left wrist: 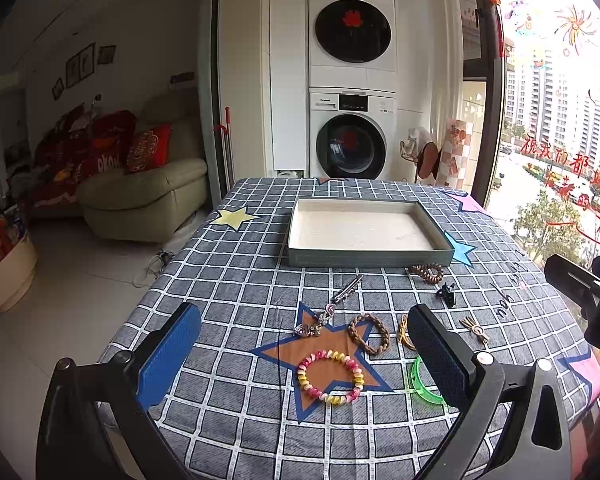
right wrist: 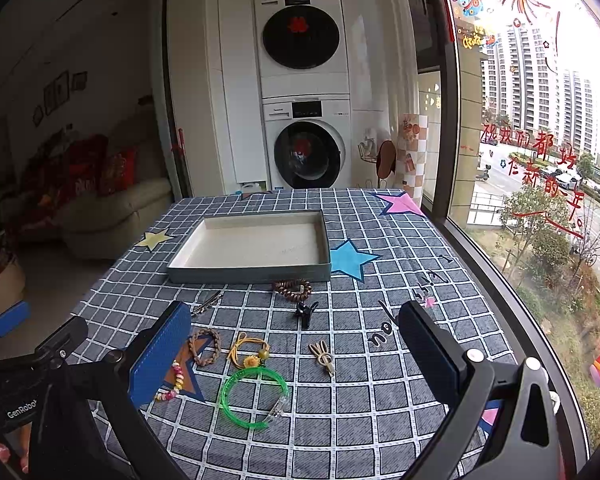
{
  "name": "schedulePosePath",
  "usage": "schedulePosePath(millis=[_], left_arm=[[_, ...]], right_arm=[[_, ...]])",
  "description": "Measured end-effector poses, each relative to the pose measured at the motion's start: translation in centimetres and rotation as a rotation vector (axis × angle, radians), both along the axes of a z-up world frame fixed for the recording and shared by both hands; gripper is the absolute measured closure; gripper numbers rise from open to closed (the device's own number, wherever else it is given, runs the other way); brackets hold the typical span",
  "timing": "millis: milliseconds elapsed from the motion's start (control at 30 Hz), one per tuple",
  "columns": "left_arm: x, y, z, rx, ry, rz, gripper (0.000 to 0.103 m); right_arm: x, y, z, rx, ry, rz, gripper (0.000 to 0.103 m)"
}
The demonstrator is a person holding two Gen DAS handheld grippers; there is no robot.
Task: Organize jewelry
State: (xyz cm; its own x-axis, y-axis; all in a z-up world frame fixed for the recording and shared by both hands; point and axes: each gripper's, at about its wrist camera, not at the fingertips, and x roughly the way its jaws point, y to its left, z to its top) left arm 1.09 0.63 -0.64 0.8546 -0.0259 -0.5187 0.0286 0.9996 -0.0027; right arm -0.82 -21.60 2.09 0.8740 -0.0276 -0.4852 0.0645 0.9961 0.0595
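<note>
Both tongs hang above the near part of the surface (left wrist: 236, 280) with their jaws spread wide and nothing between them, so I judge that no piece is picked up yet and the sorting is only at its start. The tray (left wrist: 366, 258) lies straight ahead of both tongs, beyond all the jewelry, and it holds nothing; it is probably put there so that each piece can be carried forward into it. The left tongs (left wrist: 304, 356) point over the pink and yellow spiral bracelet (left wrist: 331, 376), which lies between the jaws on an orange star of the cloth, and just ahead of it are the brown braided bracelet (left wrist: 369, 334) and a silver charm (left wrist: 312, 326) with a long silver hair clip (left wrist: 346, 290) further on. The right tongs (right wrist: 296, 356) point over the green bangle (right wrist: 254, 396), with a yellow cord with a small flower (right wrist: 248, 350) and a beige bow clip (right wrist: 323, 356) just ahead. Nearer to the tray lie a small black claw clip (right wrist: 305, 312) and a brown spiral hair tie (right wrist: 293, 289), the last one almost touching the tray wall. The pieces lie close together but apart, so each can be taken alone; the thin flat ones may be hard to pinch from the cloth. The two tongs are near each other, so they could collide in the middle.
</note>
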Motion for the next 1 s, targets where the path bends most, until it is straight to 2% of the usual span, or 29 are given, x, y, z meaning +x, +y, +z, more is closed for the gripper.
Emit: schedulePosePath(millis=[167,333,633,833,1000], left_arm=[[0.4,0.1,-0.4,-0.005,0.019,-0.005,0.0],[1.9,0.7,-2.6,-0.012,0.112,-0.015,0.0],[5.7,1.1,-8.5,-0.02,0.331,-0.039,0.0],[7.9,0.9,-10.5,-0.006,0.381,-0.049,0.0],[9.1,0.8,-11.3,0.005,0.405,-0.06,0.0]], right_arm=[[0.2,0.0,-0.2,0.01,0.011,0.006,0.0],[1.1,-0.5,-1.0,0.01,0.054,0.008,0.0],[4.3,-3.2,-5.8,0.024,0.263,-0.016,0.0],[6.9,-5.1,-8.7,0.045,0.366,-0.036,0.0],[9.1,-5.4,-10.5,0.02,0.423,-0.025,0.0]])
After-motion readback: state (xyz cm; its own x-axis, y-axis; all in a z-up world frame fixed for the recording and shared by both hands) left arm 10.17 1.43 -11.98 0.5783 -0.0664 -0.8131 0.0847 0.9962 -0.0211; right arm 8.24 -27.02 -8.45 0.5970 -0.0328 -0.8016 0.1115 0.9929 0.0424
